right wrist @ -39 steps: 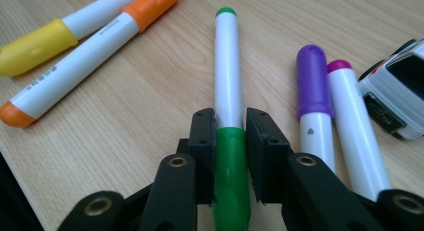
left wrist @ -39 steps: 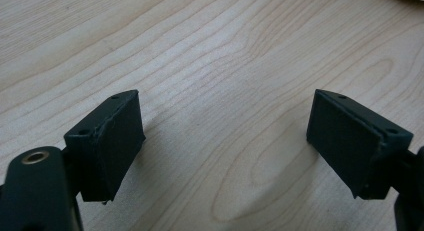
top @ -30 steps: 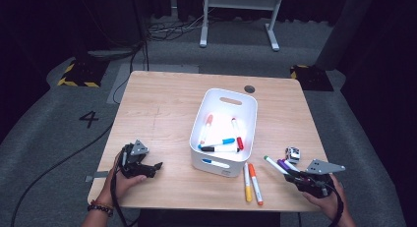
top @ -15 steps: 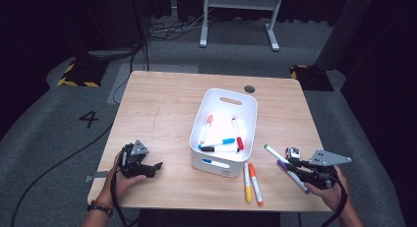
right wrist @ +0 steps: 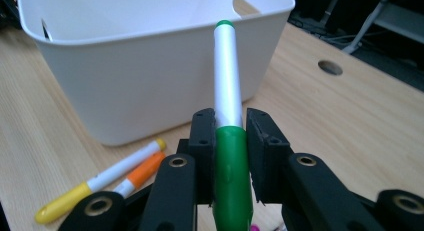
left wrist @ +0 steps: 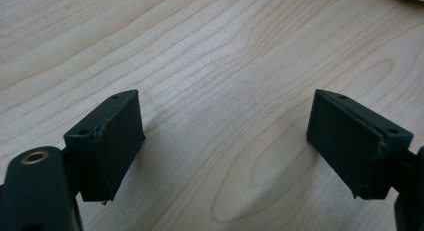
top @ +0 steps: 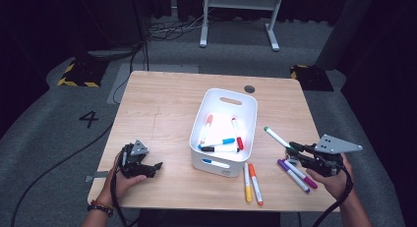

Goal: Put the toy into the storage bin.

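Note:
My right gripper (top: 293, 148) (right wrist: 229, 141) is shut on a green marker (top: 276, 137) (right wrist: 228, 116), held above the table to the right of the white bin (top: 216, 163) (right wrist: 145, 91). The marker's white barrel points up and left toward the bin. Inside the bin lie several markers, among them a red one (top: 236, 132) and a blue one (top: 216, 143). A yellow marker (top: 246, 182) (right wrist: 95, 183) and an orange marker (top: 255, 184) (right wrist: 142, 173) lie on the table in front of the bin. Two purple markers (top: 295, 175) lie under my right hand. My left gripper (top: 150, 169) (left wrist: 225, 141) rests open on the table at the left, nothing between its jaws.
The wooden table (top: 162, 104) has a round cable hole (top: 249, 89) behind the bin. A metal stand (top: 238, 11) and cables stand on the floor beyond. A number 4 (top: 89, 119) marks the floor at the left.
My right gripper has risen from the table with the green marker and moved slightly toward the bin. The left gripper has stayed put.

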`<state>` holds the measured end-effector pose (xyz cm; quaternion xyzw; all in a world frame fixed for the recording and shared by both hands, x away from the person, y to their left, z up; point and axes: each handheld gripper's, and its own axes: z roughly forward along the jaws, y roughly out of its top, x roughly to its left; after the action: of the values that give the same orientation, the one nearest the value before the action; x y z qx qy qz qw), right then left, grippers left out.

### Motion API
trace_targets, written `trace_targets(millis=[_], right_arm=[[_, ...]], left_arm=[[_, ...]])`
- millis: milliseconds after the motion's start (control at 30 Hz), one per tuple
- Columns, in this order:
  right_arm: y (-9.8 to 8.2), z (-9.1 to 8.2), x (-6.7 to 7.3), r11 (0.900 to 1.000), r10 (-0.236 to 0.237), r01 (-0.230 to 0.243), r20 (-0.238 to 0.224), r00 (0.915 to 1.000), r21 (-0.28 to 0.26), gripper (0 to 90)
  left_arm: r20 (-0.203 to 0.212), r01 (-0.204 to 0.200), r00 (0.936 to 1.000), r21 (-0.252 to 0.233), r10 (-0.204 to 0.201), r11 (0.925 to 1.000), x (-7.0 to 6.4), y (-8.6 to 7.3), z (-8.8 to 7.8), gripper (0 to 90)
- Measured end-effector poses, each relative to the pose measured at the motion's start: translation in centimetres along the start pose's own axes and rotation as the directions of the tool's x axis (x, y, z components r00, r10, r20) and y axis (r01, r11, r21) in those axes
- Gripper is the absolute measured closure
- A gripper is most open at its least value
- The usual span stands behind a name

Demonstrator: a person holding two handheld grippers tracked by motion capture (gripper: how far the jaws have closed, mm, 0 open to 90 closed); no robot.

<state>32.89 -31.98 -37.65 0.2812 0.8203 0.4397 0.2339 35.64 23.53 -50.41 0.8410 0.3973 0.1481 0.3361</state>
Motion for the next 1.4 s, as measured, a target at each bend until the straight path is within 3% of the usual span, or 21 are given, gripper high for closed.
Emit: trace_targets(millis=[367,600,800,1133,1200,1400], right_arm=[[4.6,1.2,0.8,0.997,-0.062,0.06,-0.037,0.9974,-0.052,74.8],[6.9,2.6,2.0,0.994,-0.1,0.098,-0.06,0.9932,-0.042,74.8],[8.9,4.4,2.8,0.989,-0.15,0.148,-0.102,0.9834,-0.03,74.8],[11.8,9.0,3.8,0.979,-0.185,0.198,-0.184,0.9654,0.054,74.8],[12.2,9.8,4.0,0.98,-0.17,0.187,-0.211,0.9627,0.065,74.8],[12.5,12.6,4.6,0.97,-0.153,0.196,-0.268,0.9512,0.141,74.7]], left_arm=[[0.0,0.0,1.0,0.0,0.0,1.0,0.0,0.0,0.0,15.1],[0.0,0.0,1.0,-0.001,0.0,1.0,0.0,0.0,0.0,15.1],[0.0,0.0,1.0,0.0,0.0,1.0,0.0,0.0,0.0,15.1],[0.0,0.0,1.0,0.0,0.0,1.0,0.0,0.0,0.0,15.2],[0.0,-0.001,1.0,-0.001,0.001,1.0,0.0,0.0,0.0,15.2],[-0.001,0.001,1.0,-0.003,-0.001,1.0,0.0,0.0,0.0,15.3]])
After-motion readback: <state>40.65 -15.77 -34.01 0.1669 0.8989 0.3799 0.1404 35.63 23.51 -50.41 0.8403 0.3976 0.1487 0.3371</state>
